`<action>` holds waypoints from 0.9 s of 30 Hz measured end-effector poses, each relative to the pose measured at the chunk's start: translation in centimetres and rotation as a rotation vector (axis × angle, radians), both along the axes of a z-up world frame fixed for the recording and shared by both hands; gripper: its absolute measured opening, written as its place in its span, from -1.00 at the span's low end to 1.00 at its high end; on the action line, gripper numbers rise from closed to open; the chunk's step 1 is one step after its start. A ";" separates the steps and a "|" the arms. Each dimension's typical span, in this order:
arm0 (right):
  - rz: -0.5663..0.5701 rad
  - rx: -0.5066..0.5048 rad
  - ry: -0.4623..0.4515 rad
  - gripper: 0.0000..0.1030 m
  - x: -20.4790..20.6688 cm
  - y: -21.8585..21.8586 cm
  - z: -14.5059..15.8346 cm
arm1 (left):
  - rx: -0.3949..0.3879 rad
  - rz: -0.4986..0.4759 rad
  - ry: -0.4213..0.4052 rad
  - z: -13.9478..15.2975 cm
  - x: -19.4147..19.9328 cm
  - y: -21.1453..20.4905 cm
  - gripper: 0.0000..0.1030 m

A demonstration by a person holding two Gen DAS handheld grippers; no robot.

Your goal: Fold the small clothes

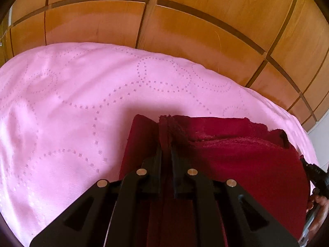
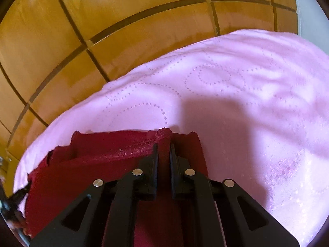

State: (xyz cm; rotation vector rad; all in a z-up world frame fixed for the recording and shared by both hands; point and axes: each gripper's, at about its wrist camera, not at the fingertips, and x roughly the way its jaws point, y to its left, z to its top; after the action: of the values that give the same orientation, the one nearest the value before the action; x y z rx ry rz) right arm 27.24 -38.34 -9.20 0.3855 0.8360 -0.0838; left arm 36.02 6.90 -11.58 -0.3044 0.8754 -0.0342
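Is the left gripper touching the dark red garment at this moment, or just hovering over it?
Touching. In the left wrist view the left gripper has its fingers closed on a raised fold of the dark red garment.

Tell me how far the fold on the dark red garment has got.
Done: both grippers are shut on the red garment, the left gripper and the right gripper each pinching a bunched edge. In hand: that edge is held over the rest of the cloth on the pink bedspread. Left: laying it down and flattening; no finished fold is visible yet.
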 end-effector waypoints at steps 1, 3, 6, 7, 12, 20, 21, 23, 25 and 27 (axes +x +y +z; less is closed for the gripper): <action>0.001 -0.003 0.001 -0.86 0.0 0.0 -0.1 | 0.006 0.002 0.002 0.0 0.1 -0.1 -0.81; 0.002 -0.007 0.000 -0.86 0.0 0.1 -0.2 | 0.005 -0.001 0.008 -0.1 0.3 -0.2 -0.81; 0.002 0.009 -0.005 -0.80 -0.1 -0.2 -0.2 | -0.014 -0.004 0.006 0.1 0.2 -0.1 -0.69; 0.006 0.019 -0.009 -0.71 -0.2 -0.2 -0.1 | -0.026 -0.004 0.006 0.3 0.1 0.0 -0.58; 0.005 -0.021 -0.083 0.47 -2.0 0.2 3.5 | -0.095 0.080 -0.037 4.0 -1.7 1.4 0.57; 0.234 -0.156 -0.119 -0.26 -2.9 6.6 7.2 | -0.030 -0.077 -0.095 7.2 -2.8 -5.5 0.44; 0.278 -0.161 -0.087 -0.34 -2.2 7.8 6.5 | 0.008 -0.118 -0.090 6.7 -2.4 -7.3 0.36; 0.308 -0.173 -0.054 -0.36 -1.2 8.8 5.2 | 0.051 -0.169 -0.069 5.5 -1.4 -9.6 0.29; 0.324 -0.193 -0.019 -0.36 0.0 9.7 3.7 | 0.083 -0.202 -0.043 4.1 -0.4 -10.9 0.25; 0.321 -0.236 0.014 -0.36 0.7 9.9 2.4 | 0.152 -0.200 -0.010 2.1 0.9 -11.4 0.22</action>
State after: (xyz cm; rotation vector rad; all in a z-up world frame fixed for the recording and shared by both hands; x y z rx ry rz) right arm 27.94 -28.44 -6.82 0.0259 0.8817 0.1129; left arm 36.92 -4.49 -9.45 -0.0740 0.8905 -0.1538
